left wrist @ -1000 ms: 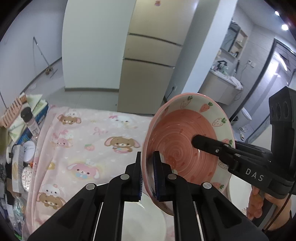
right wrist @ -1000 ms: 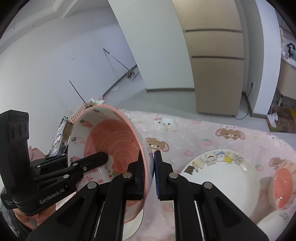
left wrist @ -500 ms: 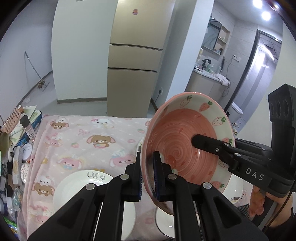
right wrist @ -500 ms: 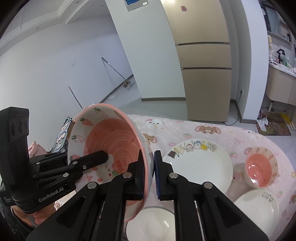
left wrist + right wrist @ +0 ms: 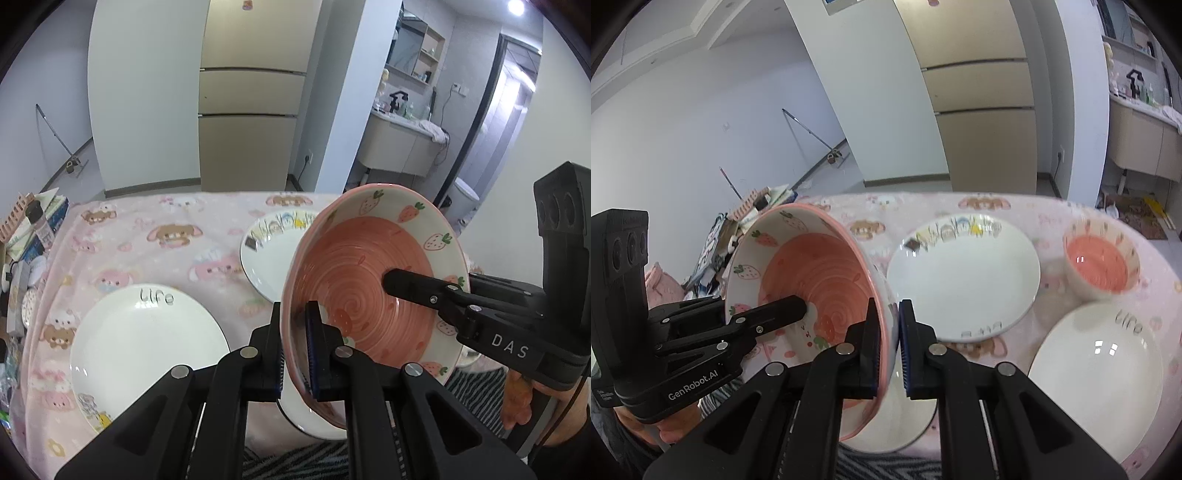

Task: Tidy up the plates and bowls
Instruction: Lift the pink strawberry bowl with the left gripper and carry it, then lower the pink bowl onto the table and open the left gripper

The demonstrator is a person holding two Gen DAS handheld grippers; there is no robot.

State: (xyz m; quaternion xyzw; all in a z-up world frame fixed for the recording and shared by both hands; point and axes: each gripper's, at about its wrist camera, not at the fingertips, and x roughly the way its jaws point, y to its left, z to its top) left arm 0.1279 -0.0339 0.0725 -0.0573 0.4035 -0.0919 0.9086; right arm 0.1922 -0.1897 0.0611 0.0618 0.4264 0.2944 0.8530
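Observation:
Both grippers hold one large pink strawberry bowl point(image 5: 365, 295) in the air, each clamped on an opposite side of its rim. My left gripper point(image 5: 295, 343) is shut on the left rim; my right gripper point(image 5: 889, 343) is shut on the right rim, and the bowl point(image 5: 812, 280) tilts toward the cameras. Under it sits a white bowl point(image 5: 905, 417) near the table's front edge. A white "Life" plate point(image 5: 147, 354), a white plate with a cartoon border point(image 5: 964, 280) and a small pink strawberry bowl point(image 5: 1099, 266) lie on the pink blanket.
The table carries a pink cartoon blanket point(image 5: 155, 243). Clutter of boxes and bottles point(image 5: 29, 240) lines its left edge. A beige fridge point(image 5: 251, 96) and a white wall stand behind; a bathroom opens at the right.
Both grippers with the strawberry bowl have risen and pulled back toward the near edge. More of the table now shows, including the plates and the small pink bowl.

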